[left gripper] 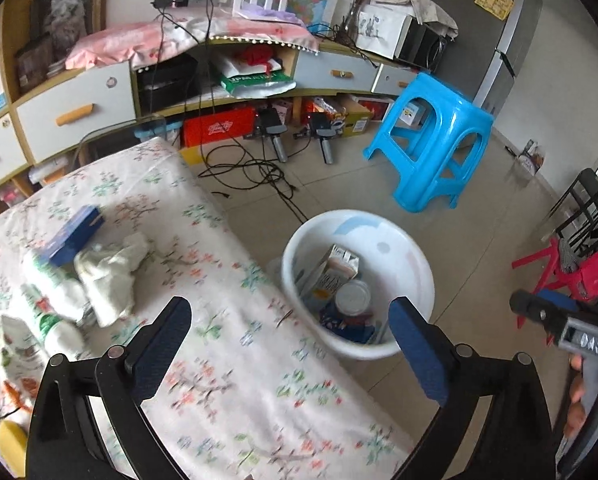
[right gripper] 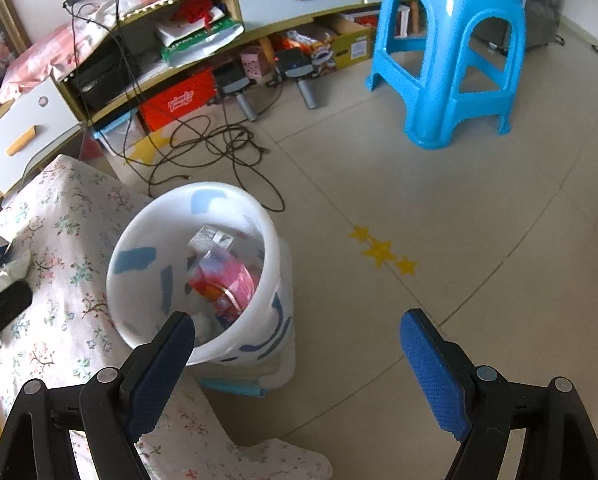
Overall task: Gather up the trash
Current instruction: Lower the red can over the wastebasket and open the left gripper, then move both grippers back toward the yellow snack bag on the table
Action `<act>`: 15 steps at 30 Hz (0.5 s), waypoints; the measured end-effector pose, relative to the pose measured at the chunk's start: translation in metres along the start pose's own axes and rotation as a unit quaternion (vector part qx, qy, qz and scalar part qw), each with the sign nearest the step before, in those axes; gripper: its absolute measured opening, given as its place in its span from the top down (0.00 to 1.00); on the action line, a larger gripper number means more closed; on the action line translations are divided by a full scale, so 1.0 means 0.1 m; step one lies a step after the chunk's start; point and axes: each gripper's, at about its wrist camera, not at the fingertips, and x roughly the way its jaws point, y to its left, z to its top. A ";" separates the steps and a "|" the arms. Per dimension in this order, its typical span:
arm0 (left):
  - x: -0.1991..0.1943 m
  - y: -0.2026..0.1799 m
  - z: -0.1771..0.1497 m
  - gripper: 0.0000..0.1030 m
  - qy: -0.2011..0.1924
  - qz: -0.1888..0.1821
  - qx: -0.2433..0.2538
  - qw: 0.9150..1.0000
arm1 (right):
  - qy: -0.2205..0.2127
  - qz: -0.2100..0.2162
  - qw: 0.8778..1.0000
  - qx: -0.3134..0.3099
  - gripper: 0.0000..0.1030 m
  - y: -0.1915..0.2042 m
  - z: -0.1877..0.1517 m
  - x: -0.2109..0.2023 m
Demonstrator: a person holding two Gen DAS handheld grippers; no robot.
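Floral-clothed table (left gripper: 235, 360) beside white bucket (left gripper: 403, 240) on tiled floor (right gripper: 439, 208).

Lived-in home, looks like a living room. Low curved wall cabinet (left gripper: 99, 100) with grey drawers and orange handles, open shelves stuffed with boxes and bags, pink cloth on top. Framed picture (left gripper: 65, 10) and a vase of dried twigs (left gripper: 361, 4) above the cabinet, grey fridge (left gripper: 495, 20) at its right end. Blue plastic stool (left gripper: 431, 140) on the tiled floor (right gripper: 419, 208) before it, loose cables (right gripper: 215, 148) nearby. Floral cloth over the tabletop (left gripper: 227, 360).
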 end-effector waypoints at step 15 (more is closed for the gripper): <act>-0.87 1.00 -0.71 0.00 0.002 0.048 -0.047 0.998 | 0.001 0.024 0.998 -0.050 0.13 0.57 -0.17 -0.11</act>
